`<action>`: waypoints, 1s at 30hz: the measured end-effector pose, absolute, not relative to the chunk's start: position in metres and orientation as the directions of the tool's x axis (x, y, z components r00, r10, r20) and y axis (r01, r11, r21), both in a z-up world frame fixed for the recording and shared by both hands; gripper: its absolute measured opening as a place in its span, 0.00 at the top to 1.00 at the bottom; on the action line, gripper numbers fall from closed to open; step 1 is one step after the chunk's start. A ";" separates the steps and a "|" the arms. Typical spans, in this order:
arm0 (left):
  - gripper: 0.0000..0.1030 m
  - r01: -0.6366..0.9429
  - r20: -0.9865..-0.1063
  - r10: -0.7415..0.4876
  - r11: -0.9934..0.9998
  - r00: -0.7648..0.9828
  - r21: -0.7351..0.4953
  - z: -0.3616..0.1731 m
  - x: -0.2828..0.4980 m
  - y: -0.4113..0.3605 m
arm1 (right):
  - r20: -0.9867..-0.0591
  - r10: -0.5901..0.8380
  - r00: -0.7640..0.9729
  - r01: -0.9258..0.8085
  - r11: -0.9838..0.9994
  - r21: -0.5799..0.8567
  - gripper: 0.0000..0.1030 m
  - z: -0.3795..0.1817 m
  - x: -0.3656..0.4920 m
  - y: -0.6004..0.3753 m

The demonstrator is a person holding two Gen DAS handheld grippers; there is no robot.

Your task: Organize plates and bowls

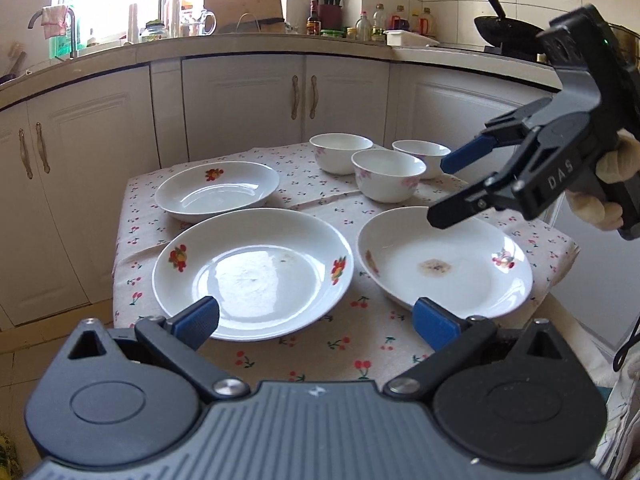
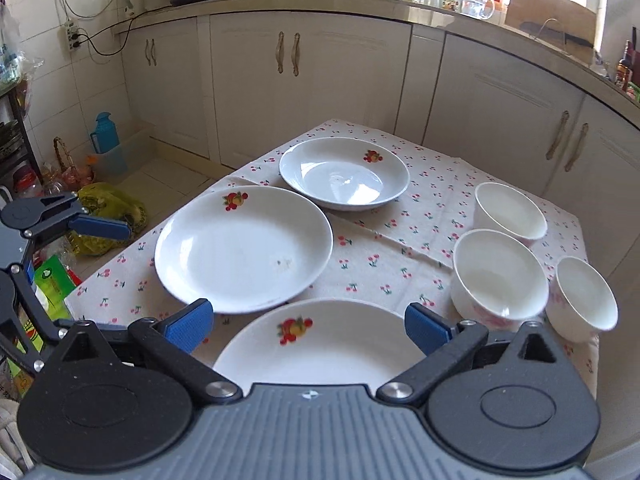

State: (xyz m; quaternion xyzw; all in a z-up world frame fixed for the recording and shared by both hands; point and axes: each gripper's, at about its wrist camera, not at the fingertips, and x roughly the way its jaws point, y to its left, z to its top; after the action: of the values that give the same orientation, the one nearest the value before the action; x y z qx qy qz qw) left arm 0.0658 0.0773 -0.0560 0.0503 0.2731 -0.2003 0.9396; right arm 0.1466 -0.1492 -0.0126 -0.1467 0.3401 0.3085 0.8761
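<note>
Three white plates with fruit prints lie on a cherry-print tablecloth (image 1: pixel 320 356): a far one (image 1: pixel 216 192), a middle one (image 1: pixel 252 272) and a stained one (image 1: pixel 444 264) on the right. Behind them stand three white bowls (image 1: pixel 340 152) (image 1: pixel 388 174) (image 1: pixel 420 152). My left gripper (image 1: pixel 318 322) is open and empty, above the table's near edge. My right gripper (image 1: pixel 448 188) hangs open over the far rim of the stained plate, holding nothing. In the right wrist view, the right gripper (image 2: pixel 310 326) is open above that plate (image 2: pixel 320 348), with the bowls (image 2: pixel 500 272) to its right.
White cabinets (image 1: pixel 240 96) and a cluttered counter wrap around the small table. A wok (image 1: pixel 504 30) sits on the stove at the right. On the floor left of the table are a blue flask (image 2: pixel 105 130), a basket and bags (image 2: pixel 108 208). A gloved hand (image 1: pixel 612 176) holds the right gripper.
</note>
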 end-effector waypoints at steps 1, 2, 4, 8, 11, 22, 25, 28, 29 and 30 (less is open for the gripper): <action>0.01 0.412 -0.533 -0.357 0.911 0.767 -0.018 -0.056 0.064 0.072 | -0.682 0.433 0.590 -0.630 0.775 -0.053 0.00 -0.014 0.139 -0.156; 0.01 0.416 -0.536 -0.362 0.909 0.763 -0.021 -0.055 0.061 0.067 | -0.678 0.427 0.598 -0.622 0.781 -0.056 0.00 -0.016 0.132 -0.162; 0.01 0.425 -0.539 -0.371 0.905 0.757 -0.027 -0.056 0.057 0.058 | -0.670 0.420 0.612 -0.606 0.793 -0.057 0.00 -0.020 0.119 -0.173; 0.01 0.408 -0.539 -0.363 0.912 0.760 -0.040 -0.057 0.051 0.043 | -0.656 0.397 0.641 -0.577 0.814 -0.071 0.00 -0.032 0.097 -0.195; 0.01 0.379 -0.531 -0.344 0.924 0.774 -0.046 -0.054 0.049 0.036 | -0.656 0.386 0.649 -0.559 0.827 -0.066 0.00 -0.042 0.088 -0.209; 0.01 0.326 -0.532 -0.321 0.941 0.784 -0.088 -0.050 0.058 0.027 | -0.692 0.393 0.606 -0.561 0.828 -0.020 0.00 -0.080 0.073 -0.228; 0.01 0.321 -0.551 -0.310 0.944 0.775 -0.080 -0.050 0.063 0.023 | -0.697 0.389 0.603 -0.563 0.826 -0.026 0.00 -0.088 0.076 -0.227; 0.01 0.329 -0.572 -0.309 0.942 0.760 -0.072 -0.049 0.070 0.019 | -0.699 0.394 0.596 -0.566 0.824 -0.018 0.00 -0.094 0.080 -0.228; 0.01 0.338 -0.581 -0.312 0.939 0.752 -0.067 -0.049 0.073 0.017 | -0.698 0.396 0.596 -0.568 0.823 -0.018 0.00 -0.096 0.081 -0.228; 0.01 0.346 -0.590 -0.313 0.936 0.744 -0.060 -0.048 0.077 0.016 | -0.697 0.398 0.596 -0.570 0.821 -0.019 0.00 -0.098 0.082 -0.229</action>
State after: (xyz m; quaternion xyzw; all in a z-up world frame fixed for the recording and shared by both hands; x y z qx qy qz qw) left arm 0.0768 0.0157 -0.0483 0.0266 0.3109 -0.1767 0.9335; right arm 0.0824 -0.2286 -0.0976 -0.1209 0.3565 0.2734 0.8852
